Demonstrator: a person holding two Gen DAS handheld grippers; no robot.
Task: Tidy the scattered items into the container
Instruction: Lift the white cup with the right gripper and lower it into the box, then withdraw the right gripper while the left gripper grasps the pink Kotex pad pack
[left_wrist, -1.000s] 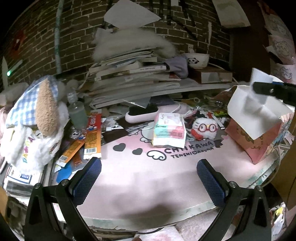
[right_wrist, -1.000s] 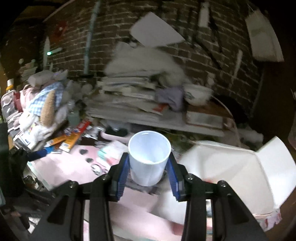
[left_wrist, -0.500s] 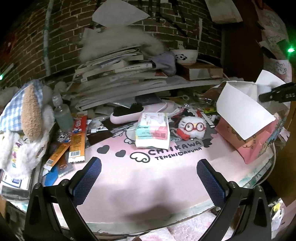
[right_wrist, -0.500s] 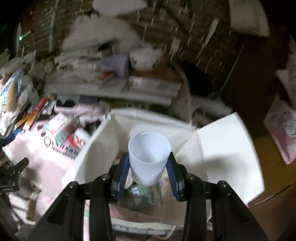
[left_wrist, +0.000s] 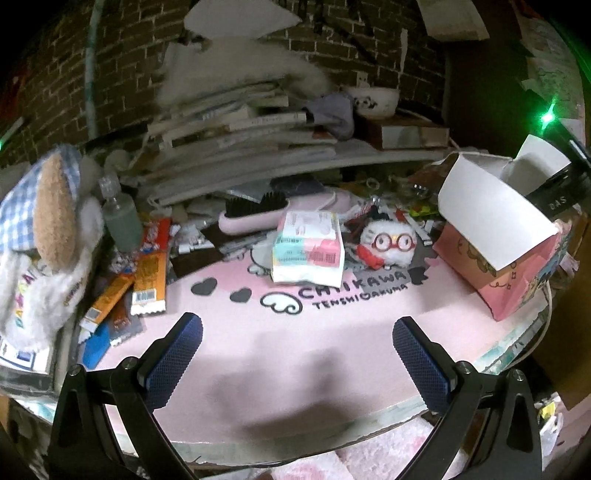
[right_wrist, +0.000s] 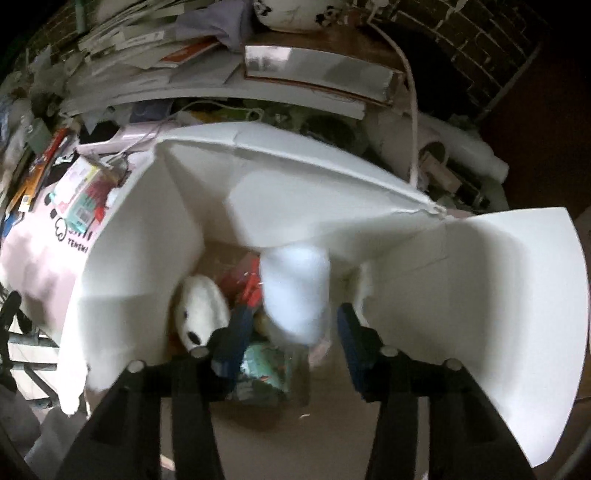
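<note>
Looking down through my right gripper (right_wrist: 290, 332), I see its fingers spread, the blurred white cup (right_wrist: 295, 291) between them but loose, inside the open pink box (right_wrist: 184, 236) beside a white plush (right_wrist: 201, 314). My left gripper (left_wrist: 295, 354) hangs released over the pink mat (left_wrist: 258, 332), near the tissue pack (left_wrist: 308, 247).

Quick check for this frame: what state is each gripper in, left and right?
Left gripper: open, holding nothing, above the pink mat.
Right gripper: open over the box; the white cup sits blurred between its fingers, apparently released.
</note>
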